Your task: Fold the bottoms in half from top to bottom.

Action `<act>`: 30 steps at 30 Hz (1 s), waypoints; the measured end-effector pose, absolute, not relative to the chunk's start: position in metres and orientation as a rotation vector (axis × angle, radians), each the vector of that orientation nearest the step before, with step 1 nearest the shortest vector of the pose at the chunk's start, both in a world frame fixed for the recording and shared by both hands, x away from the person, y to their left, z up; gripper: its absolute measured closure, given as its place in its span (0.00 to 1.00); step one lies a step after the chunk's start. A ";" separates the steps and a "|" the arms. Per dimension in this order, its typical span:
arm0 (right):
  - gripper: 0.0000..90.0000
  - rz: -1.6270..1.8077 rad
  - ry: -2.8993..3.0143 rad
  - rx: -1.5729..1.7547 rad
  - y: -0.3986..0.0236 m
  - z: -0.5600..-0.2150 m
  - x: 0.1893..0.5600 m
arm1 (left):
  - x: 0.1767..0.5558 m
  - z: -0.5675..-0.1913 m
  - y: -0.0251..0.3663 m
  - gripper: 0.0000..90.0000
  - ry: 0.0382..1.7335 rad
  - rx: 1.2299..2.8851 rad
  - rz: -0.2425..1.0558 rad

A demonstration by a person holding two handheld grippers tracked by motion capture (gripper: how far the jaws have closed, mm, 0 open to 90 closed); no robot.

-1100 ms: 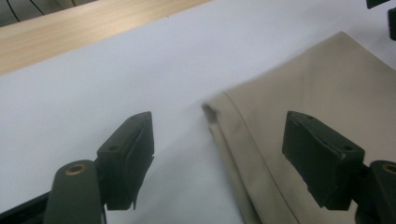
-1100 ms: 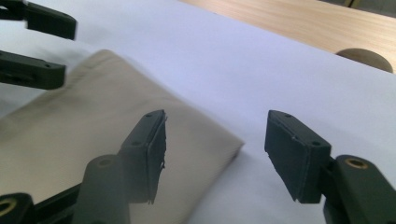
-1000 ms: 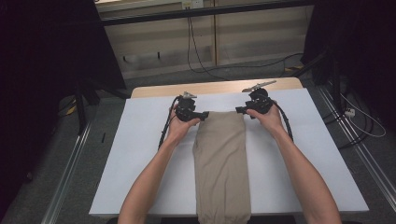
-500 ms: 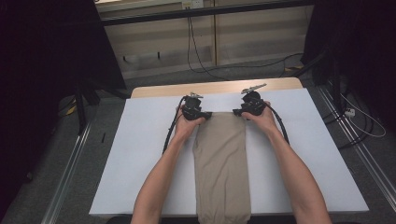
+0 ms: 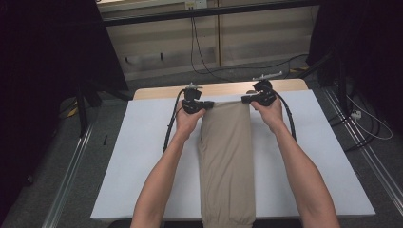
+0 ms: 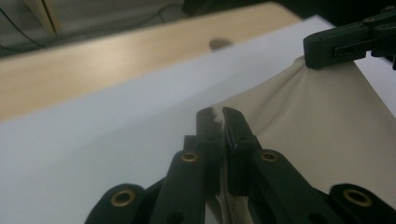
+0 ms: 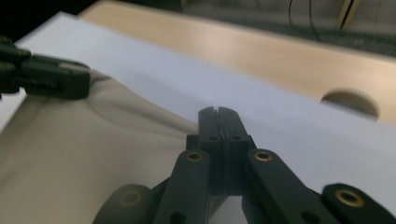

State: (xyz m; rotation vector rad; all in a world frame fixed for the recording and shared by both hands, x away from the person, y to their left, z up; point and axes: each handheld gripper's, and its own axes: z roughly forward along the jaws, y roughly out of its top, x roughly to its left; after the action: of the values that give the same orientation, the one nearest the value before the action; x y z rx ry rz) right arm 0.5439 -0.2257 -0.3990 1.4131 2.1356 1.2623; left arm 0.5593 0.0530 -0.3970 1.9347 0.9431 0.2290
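Note:
A long beige folded cloth (image 5: 226, 156) lies down the middle of the white table sheet (image 5: 142, 156), its near end hanging over the front edge. My left gripper (image 5: 208, 105) is shut on the cloth's far left corner, and cloth (image 6: 317, 126) shows pinched between its jaws in the left gripper view (image 6: 222, 114). My right gripper (image 5: 246, 99) is shut on the far right corner, and the beige fabric (image 7: 84, 154) runs from its jaws (image 7: 217, 113). The far edge of the cloth is stretched taut between the two grippers, slightly lifted.
A bare wooden strip of table (image 5: 223, 89) runs behind the white sheet, with a round hole (image 7: 350, 102) in it. Cables (image 5: 195, 42) hang beyond the table. Metal rails (image 5: 66, 175) line the floor on both sides.
Both grippers have moved away from me toward the far edge, dragging the cloth's far end with them. The cloth now lies longer and flatter.

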 end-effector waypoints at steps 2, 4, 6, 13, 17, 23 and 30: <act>1.00 1.281 2.109 1.395 -0.225 -0.383 0.546 | 0.561 -0.381 0.056 0.96 0.926 1.892 0.256; 1.00 1.292 2.089 1.381 -0.225 -0.369 0.549 | 0.565 -0.365 0.061 0.96 0.918 1.867 0.269; 1.00 1.308 2.052 1.365 -0.224 -0.354 0.552 | 0.568 -0.352 0.065 0.96 0.904 1.836 0.314; 1.00 1.373 2.019 1.319 -0.223 -0.330 0.548 | 0.557 -0.334 0.072 0.96 0.844 1.837 0.321; 1.00 1.401 2.041 1.279 -0.221 -0.332 0.529 | 0.535 -0.338 0.079 0.96 0.792 1.841 0.306; 1.00 1.449 2.092 1.195 -0.224 -0.328 0.478 | 0.479 -0.336 0.090 0.96 0.673 1.866 0.292; 1.00 1.489 2.167 1.106 -0.223 -0.332 0.403 | 0.405 -0.343 0.103 0.96 0.583 1.907 0.263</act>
State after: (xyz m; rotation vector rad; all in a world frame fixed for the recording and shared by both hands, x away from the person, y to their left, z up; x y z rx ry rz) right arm 0.4026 -0.2230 -0.3322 1.1059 2.1665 1.4890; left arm 0.4054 0.1033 -0.3431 1.9068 0.5828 0.2635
